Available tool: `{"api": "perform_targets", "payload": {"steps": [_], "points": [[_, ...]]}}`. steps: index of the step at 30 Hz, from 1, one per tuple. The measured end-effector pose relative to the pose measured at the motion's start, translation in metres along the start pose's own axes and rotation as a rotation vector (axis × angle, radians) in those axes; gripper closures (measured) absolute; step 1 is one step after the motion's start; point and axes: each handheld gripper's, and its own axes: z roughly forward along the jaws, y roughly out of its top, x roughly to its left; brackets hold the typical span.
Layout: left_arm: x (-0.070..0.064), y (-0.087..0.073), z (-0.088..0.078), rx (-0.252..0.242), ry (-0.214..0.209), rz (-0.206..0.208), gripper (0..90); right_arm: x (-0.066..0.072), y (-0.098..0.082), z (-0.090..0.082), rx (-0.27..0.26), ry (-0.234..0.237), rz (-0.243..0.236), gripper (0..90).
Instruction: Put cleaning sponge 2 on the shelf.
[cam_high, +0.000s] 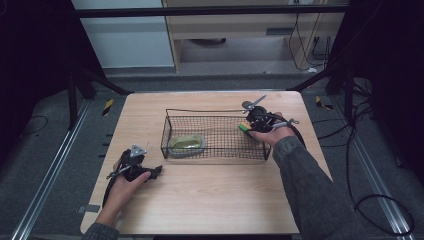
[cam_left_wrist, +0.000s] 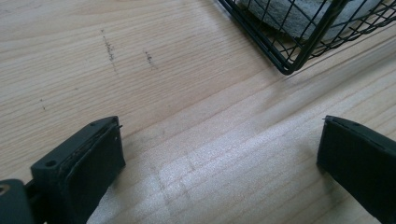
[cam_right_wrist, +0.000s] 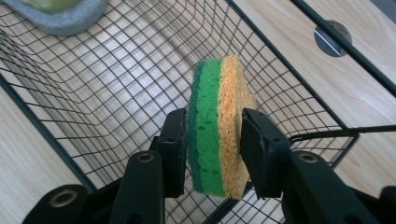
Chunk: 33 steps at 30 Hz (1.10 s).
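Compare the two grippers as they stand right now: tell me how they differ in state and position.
The right gripper is shut on a green and orange sponge; the left gripper is open with nothing between its jaws. The right gripper is held at the wire basket, over its right end; the left gripper sits low over the bare wooden table, outside the basket's near left corner. Both have black jaws and are hand-held.

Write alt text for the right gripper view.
The right gripper clamps a green-and-orange sponge on edge over a black wire basket on a wooden table. A grey dish sits at the basket's far end.
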Motion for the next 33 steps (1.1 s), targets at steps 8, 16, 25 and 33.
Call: {"api": "perform_targets", "payload": {"steps": [8, 16, 25, 33], "points": [[0.000, 0.001, 0.000, 0.004, 0.000, 0.005, 0.0, 0.008, 0.001, -0.001, -0.008, 0.030, 0.009, 54.1], [0.000, 0.001, 0.000, 0.004, -0.001, 0.005, 0.0, 0.009, -0.008, -0.021, -0.073, 0.003, 0.054, 39.9], [0.000, 0.001, 0.000, 0.004, 0.000, 0.006, 0.0, 0.002, -0.036, -0.042, -0.142, -0.076, 0.177, 7.6], [0.001, 0.001, 0.000, 0.004, -0.001, 0.006, 0.0, 0.002, -0.065, -0.052, -0.180, -0.139, 0.215, 7.9]]}}
